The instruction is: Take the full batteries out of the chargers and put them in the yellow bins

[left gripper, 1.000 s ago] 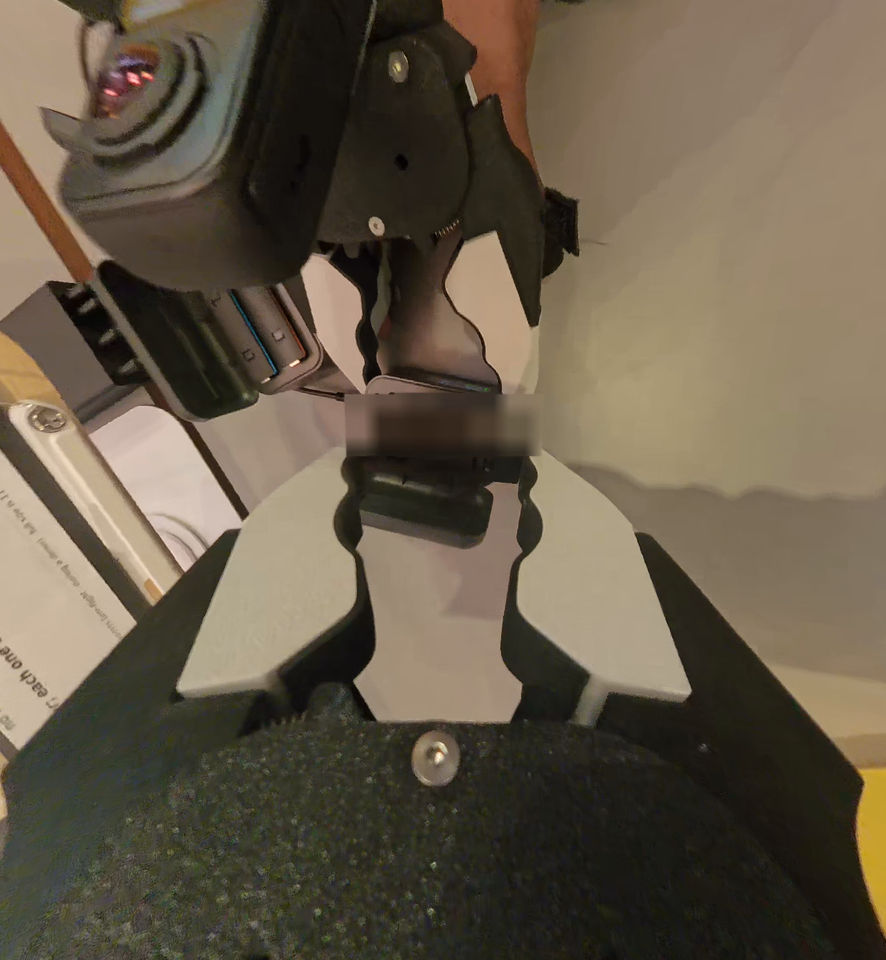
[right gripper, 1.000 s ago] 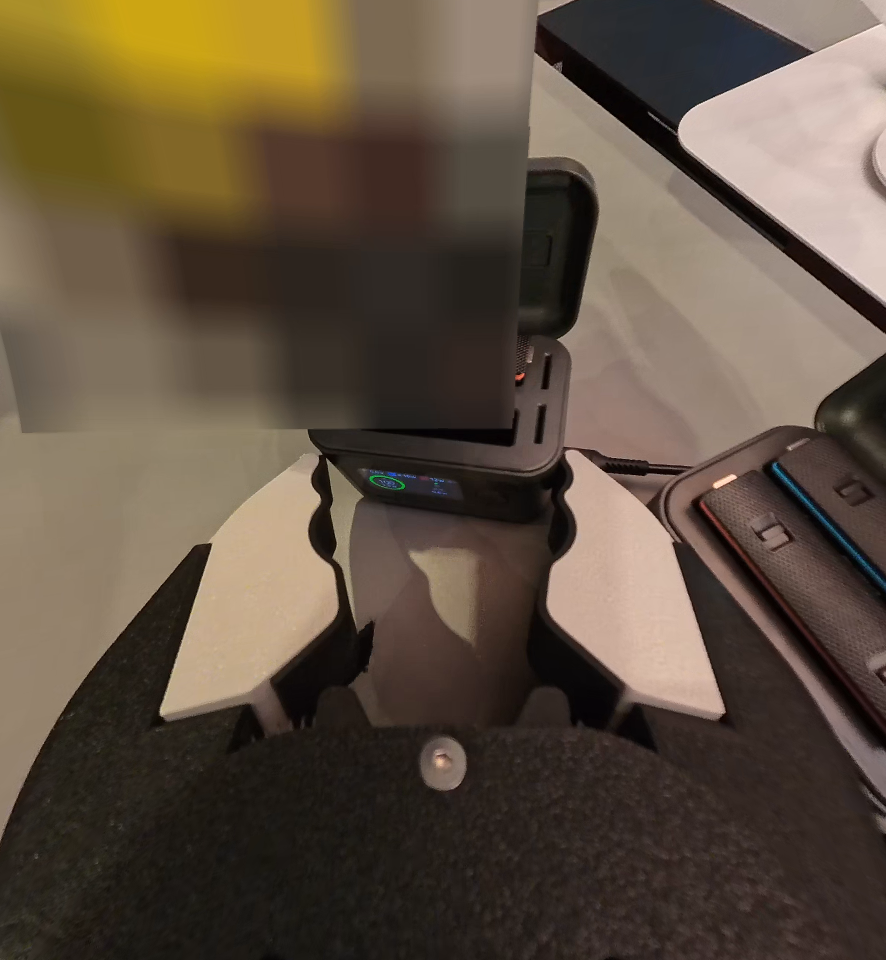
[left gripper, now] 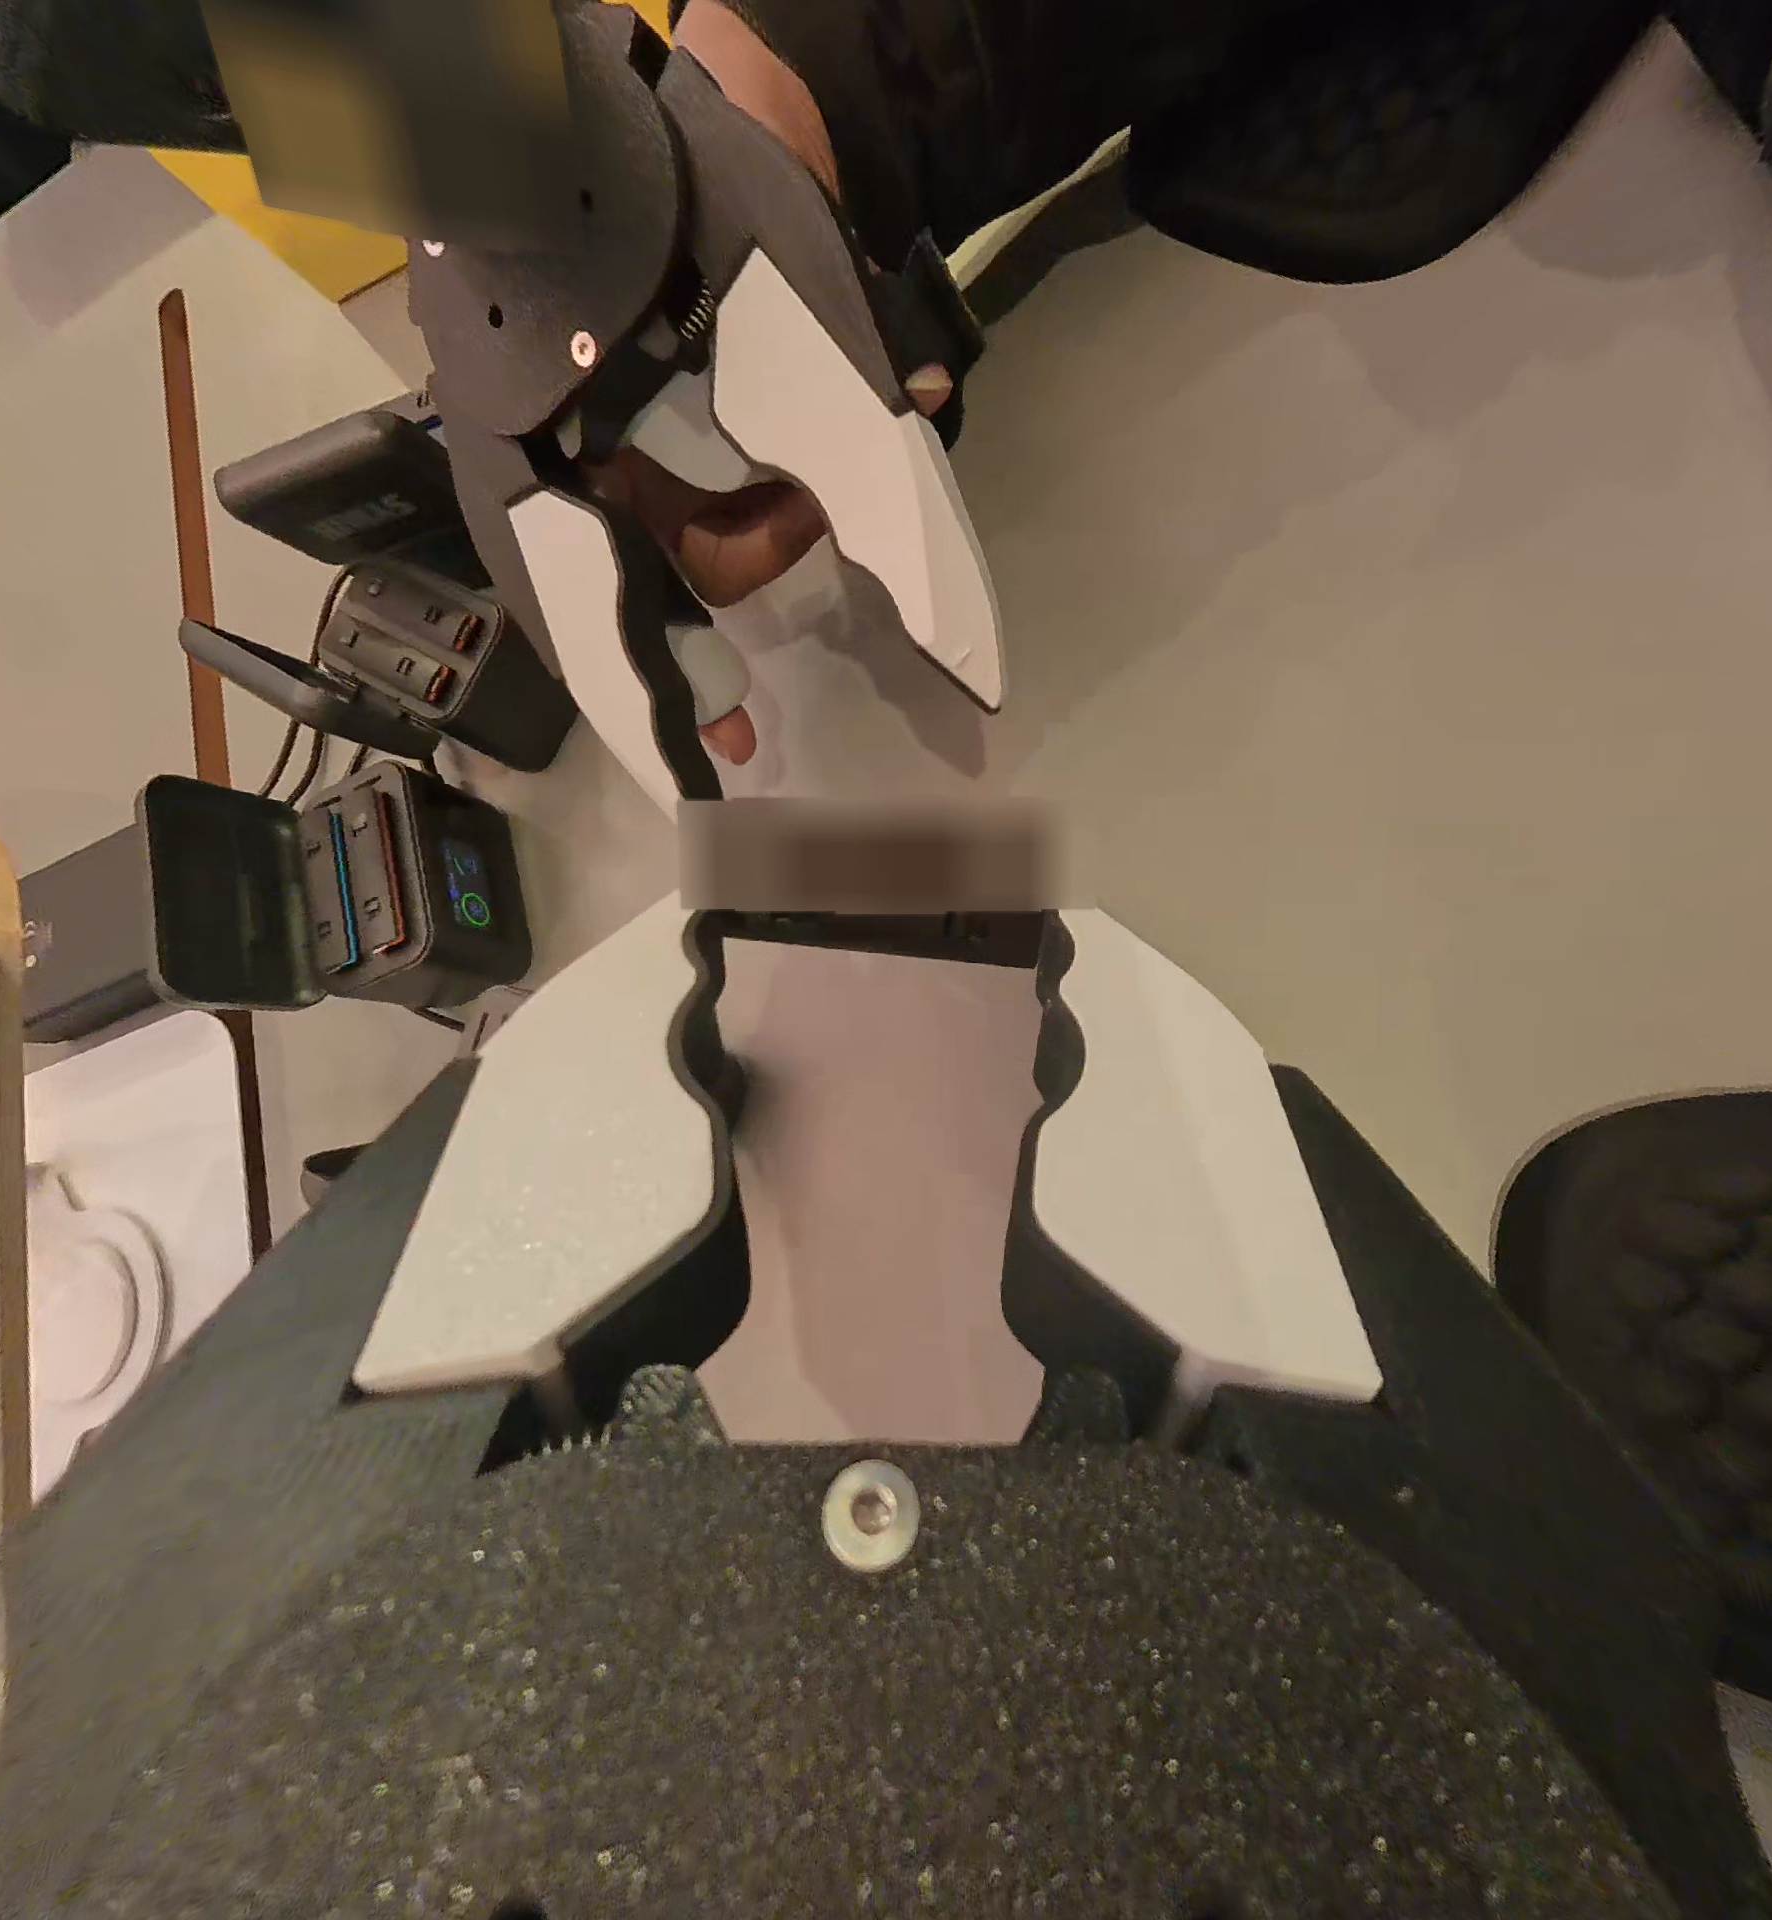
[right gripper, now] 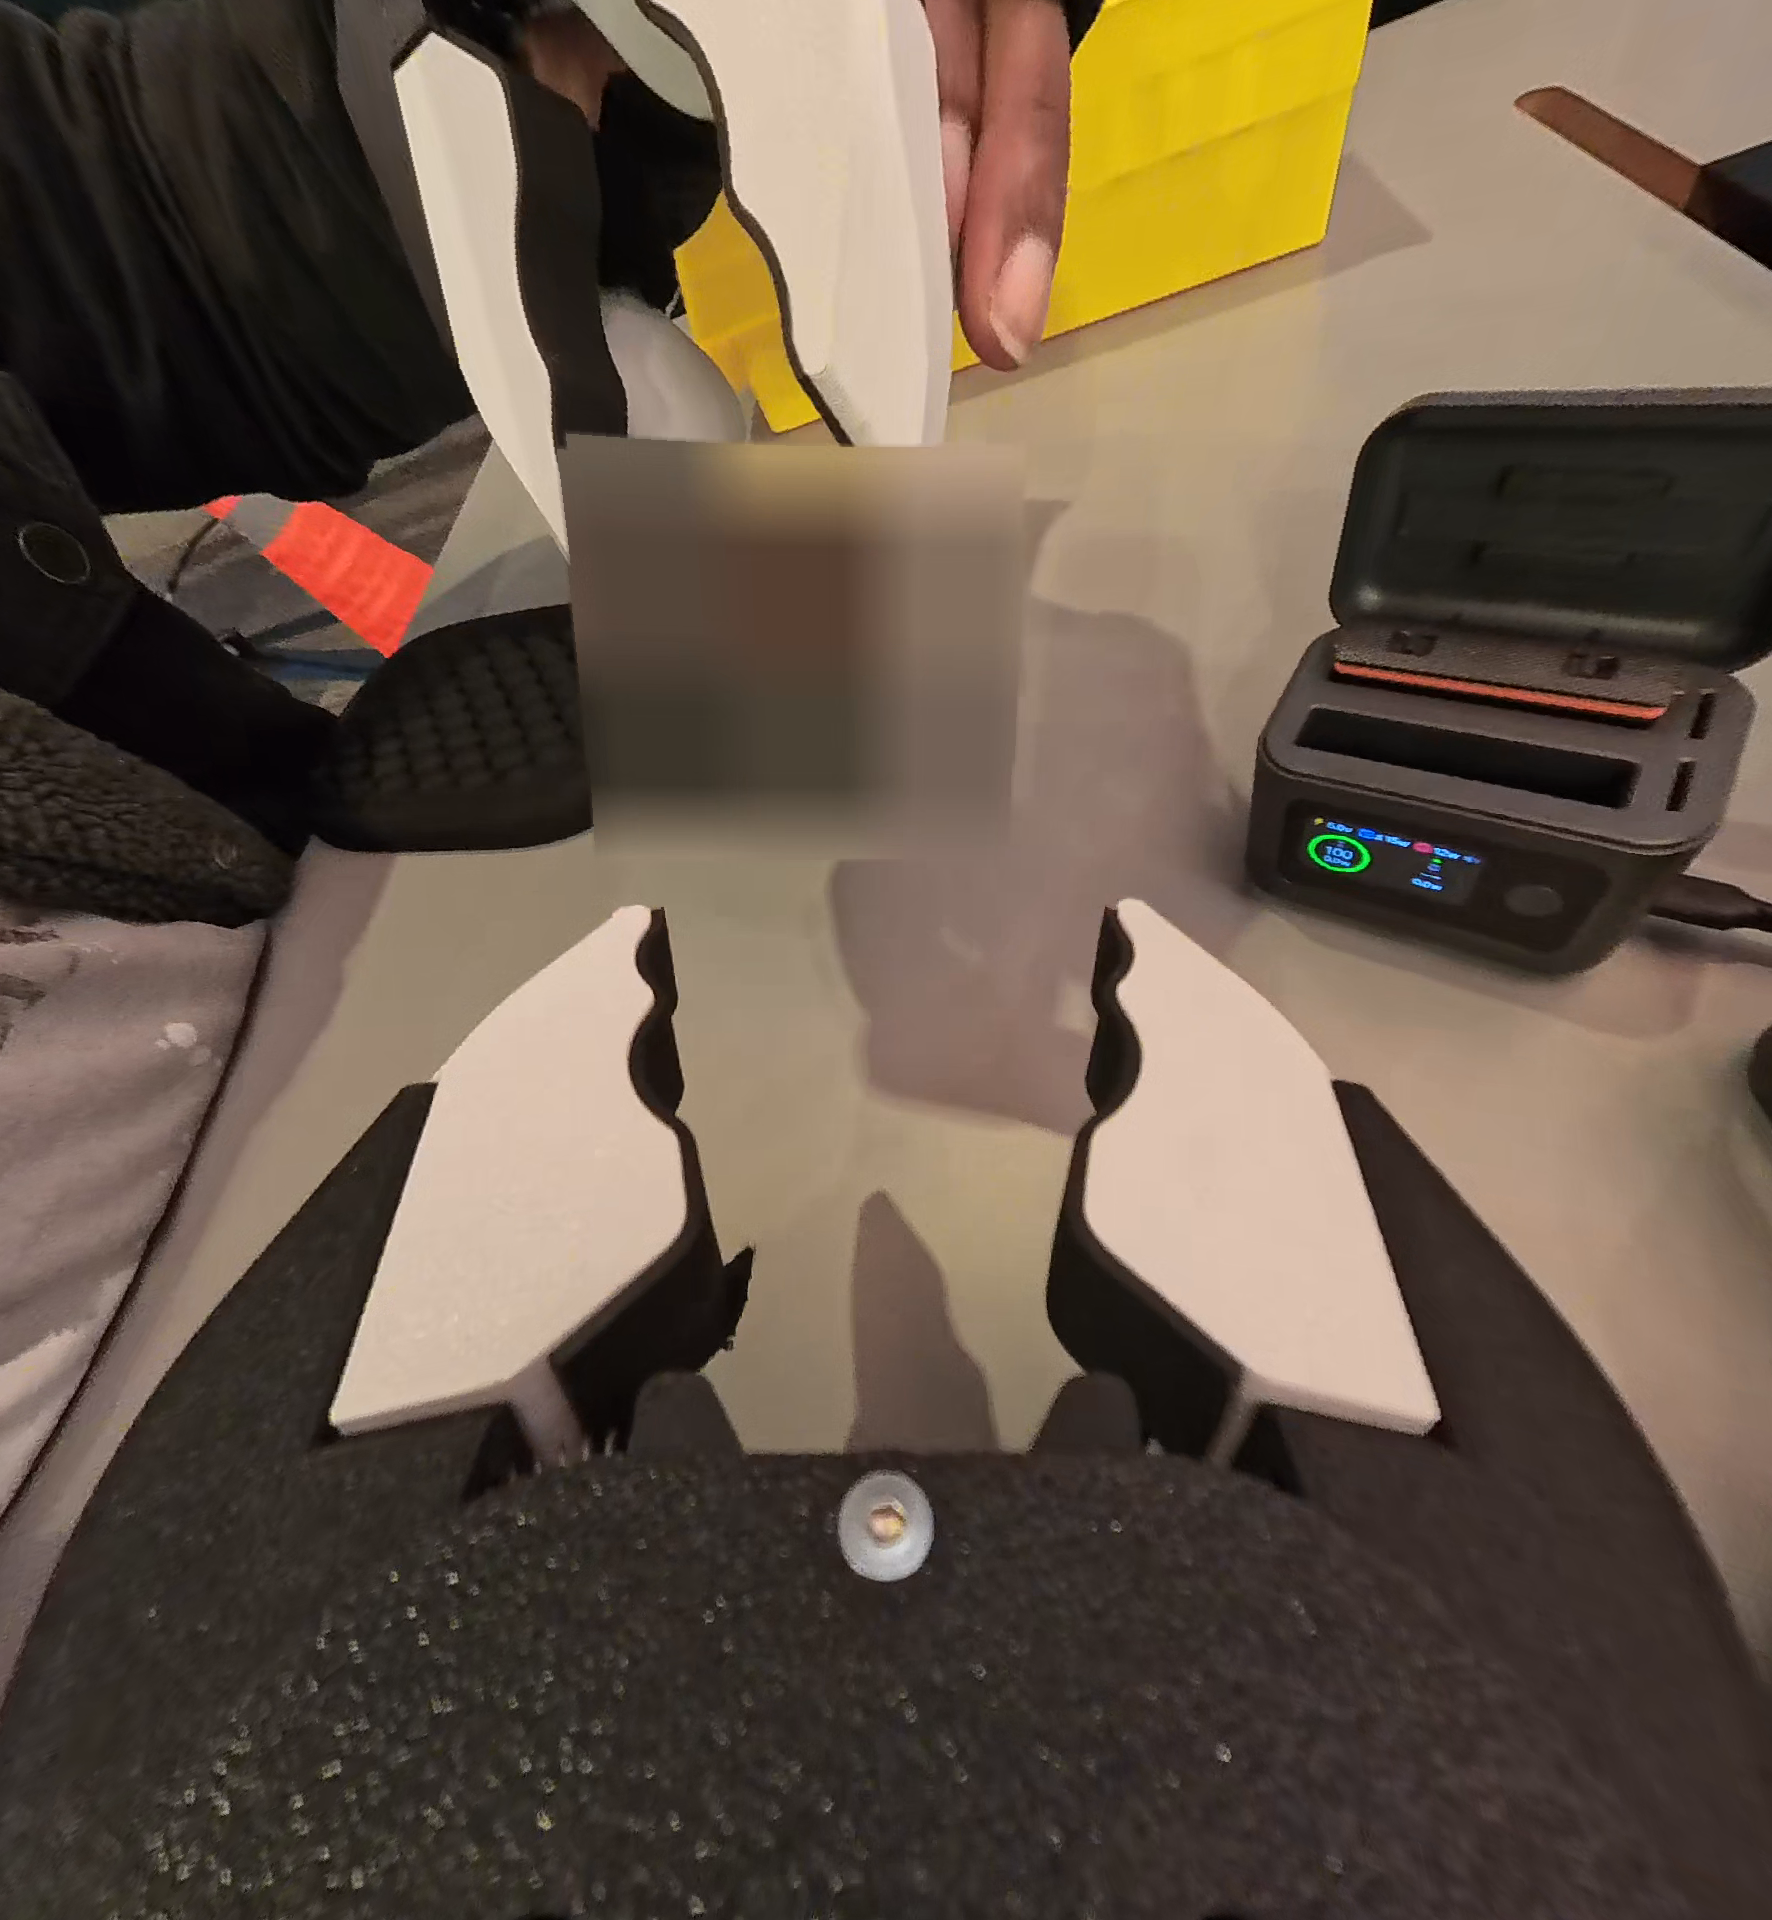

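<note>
My left gripper (left gripper: 874, 930) is shut on a black battery (left gripper: 861, 940) held across its fingertips; a blur patch covers the battery's far part. Its white fingers (right gripper: 840, 208) show at the top of the right wrist view, in front of a yellow bin (right gripper: 1194, 156). My right gripper (right gripper: 882, 925) is open and empty above the grey table; it also shows in the left wrist view (left gripper: 840, 717), just beyond the battery. A black charger (right gripper: 1484, 810) with raised lid stands to its right, holding one orange-edged battery (right gripper: 1495, 686) in the back slot. The front slot is empty.
In the left wrist view two open chargers stand at the left, one (left gripper: 414, 894) with a lit screen and blue- and red-edged batteries, another (left gripper: 414, 655) behind it. A cable (right gripper: 1744, 920) leaves the near charger. A person's dark clothing (right gripper: 134, 260) borders the table's left side. My hands' fingertips stand some 6 cm from each other.
My right gripper has drawn back from the charger it was close against and now stands open and empty. My left gripper, still holding the battery, has moved away from the chargers.
</note>
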The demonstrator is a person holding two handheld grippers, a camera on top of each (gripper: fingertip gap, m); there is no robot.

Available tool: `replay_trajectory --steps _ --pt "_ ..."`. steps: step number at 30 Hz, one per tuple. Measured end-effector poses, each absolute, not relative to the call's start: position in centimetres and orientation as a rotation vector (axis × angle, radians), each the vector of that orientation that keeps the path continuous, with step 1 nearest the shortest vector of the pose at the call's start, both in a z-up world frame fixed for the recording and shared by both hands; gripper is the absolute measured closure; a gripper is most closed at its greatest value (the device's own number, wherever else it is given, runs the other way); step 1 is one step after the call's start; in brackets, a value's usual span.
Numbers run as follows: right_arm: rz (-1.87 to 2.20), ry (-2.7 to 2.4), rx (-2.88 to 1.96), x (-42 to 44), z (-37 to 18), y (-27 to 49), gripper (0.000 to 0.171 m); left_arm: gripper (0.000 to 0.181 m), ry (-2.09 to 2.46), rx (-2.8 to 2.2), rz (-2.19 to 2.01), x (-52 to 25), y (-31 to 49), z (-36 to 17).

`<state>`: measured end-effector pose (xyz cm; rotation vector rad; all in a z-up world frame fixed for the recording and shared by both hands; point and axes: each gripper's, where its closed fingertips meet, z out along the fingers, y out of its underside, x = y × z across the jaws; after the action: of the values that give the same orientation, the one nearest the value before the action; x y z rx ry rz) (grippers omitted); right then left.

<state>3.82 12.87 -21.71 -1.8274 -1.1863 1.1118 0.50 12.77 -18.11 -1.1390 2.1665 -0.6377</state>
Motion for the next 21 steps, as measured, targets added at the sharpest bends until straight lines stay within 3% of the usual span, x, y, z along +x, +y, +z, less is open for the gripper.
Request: replay_trajectory --steps 11,21 --pt "1.060 -1.161 -1.872 4.2 -23.3 13.9 0.096 0.123 2.236 -1.191 -0.495 1.2 17.0 -18.4" --pt "1.021 -1.134 -1.915 5.4 -24.6 14.6 0.097 0.123 2.613 -1.254 -0.167 3.6 23.1 -20.8"
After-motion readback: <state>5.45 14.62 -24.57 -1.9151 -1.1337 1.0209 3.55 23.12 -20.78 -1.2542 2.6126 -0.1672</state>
